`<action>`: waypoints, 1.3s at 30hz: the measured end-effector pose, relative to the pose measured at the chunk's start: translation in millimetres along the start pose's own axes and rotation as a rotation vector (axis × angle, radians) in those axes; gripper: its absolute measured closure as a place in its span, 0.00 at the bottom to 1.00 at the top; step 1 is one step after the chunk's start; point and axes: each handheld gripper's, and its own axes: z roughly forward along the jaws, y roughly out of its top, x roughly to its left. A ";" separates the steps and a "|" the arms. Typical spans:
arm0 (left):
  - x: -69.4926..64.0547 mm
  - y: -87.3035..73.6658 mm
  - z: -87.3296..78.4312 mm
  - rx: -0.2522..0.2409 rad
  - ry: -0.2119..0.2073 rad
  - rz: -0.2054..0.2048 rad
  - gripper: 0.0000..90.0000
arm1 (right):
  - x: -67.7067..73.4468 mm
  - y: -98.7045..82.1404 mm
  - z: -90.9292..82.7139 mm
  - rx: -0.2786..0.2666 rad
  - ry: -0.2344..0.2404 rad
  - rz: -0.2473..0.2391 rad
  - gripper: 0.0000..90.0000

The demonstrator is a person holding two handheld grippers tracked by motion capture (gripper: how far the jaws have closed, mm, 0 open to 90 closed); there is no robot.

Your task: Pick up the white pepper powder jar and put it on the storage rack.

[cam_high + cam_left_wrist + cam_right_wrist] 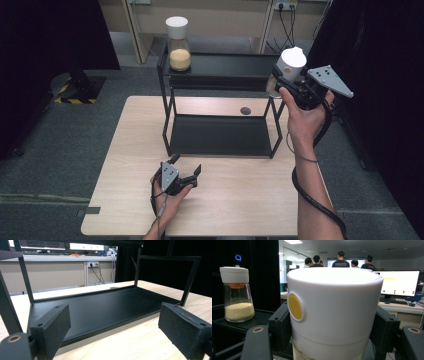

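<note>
Jar with the white lid (pixel 291 64), held off the table at about two o'clock in the high view, sits between the jaws of the right claw (pixel 287 80), which pinch it just below the lid; the right gripper view shows the pads pressed on either side of it (pixel 334 312), with a yellow dot on the lid's wall. It hangs beside the right end of the black rack's (pixel 218 75) top shelf, roughly level with that shelf and not resting on anything. At about eleven o'clock a second jar (pixel 179 44), part full of pale yellow grains, stands upright on the same shelf near its left end. The lower shelf (pixel 100 307) is bare. At six o'clock the left claw (pixel 186 169) rests on the table (pixel 240 200) in front of the rack, its jaws spread with nothing between them.

The step in hand looks like carrying the held jar to the top shelf. The next move would call for bringing it in over the shelf edge, keeping it upright, setting its base flat well apart from the other jar, and only then loosening the grip.
</note>
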 end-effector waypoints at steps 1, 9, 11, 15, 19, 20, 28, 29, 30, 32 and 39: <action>-0.1 0.1 0.0 0.001 0.000 0.001 0.11 | 0.3 0.9 1.0 0.000 -0.001 0.000 0.34; 0.0 0.0 0.2 0.000 -0.001 0.001 0.11 | 3.4 9.0 9.7 0.003 -0.001 -0.001 0.34; 0.1 0.4 0.4 0.002 -0.002 0.001 0.11 | 4.0 11.0 12.4 0.003 -0.001 0.000 0.34; 1.3 -0.3 0.0 -0.002 -0.003 -0.005 0.11 | 4.9 13.3 16.5 0.005 -0.001 0.005 0.34; 1.1 0.3 0.4 0.002 -0.004 -0.004 0.11 | 4.7 15.7 20.8 0.009 -0.008 0.013 0.34; 0.8 0.4 0.5 0.002 -0.004 -0.001 0.11 | 4.7 16.7 21.7 0.010 -0.011 0.011 0.34; 0.6 -0.3 0.0 -0.002 -0.003 -0.001 0.11 | 3.2 22.6 28.2 0.016 -0.021 0.011 0.34; 0.7 -0.3 0.0 -0.001 -0.004 -0.001 0.11 | 3.2 22.8 28.7 0.017 -0.022 0.012 0.34; 1.0 -0.1 0.2 0.000 -0.004 -0.002 0.11 | 3.1 22.7 29.0 0.017 -0.023 0.016 0.34; 1.5 -0.1 0.2 0.000 -0.006 -0.005 0.11 | 2.8 22.6 30.0 0.019 -0.023 0.015 0.34; 1.3 -0.2 0.1 -0.001 -0.005 -0.004 0.11 | 3.0 25.0 35.6 0.028 -0.033 0.021 0.34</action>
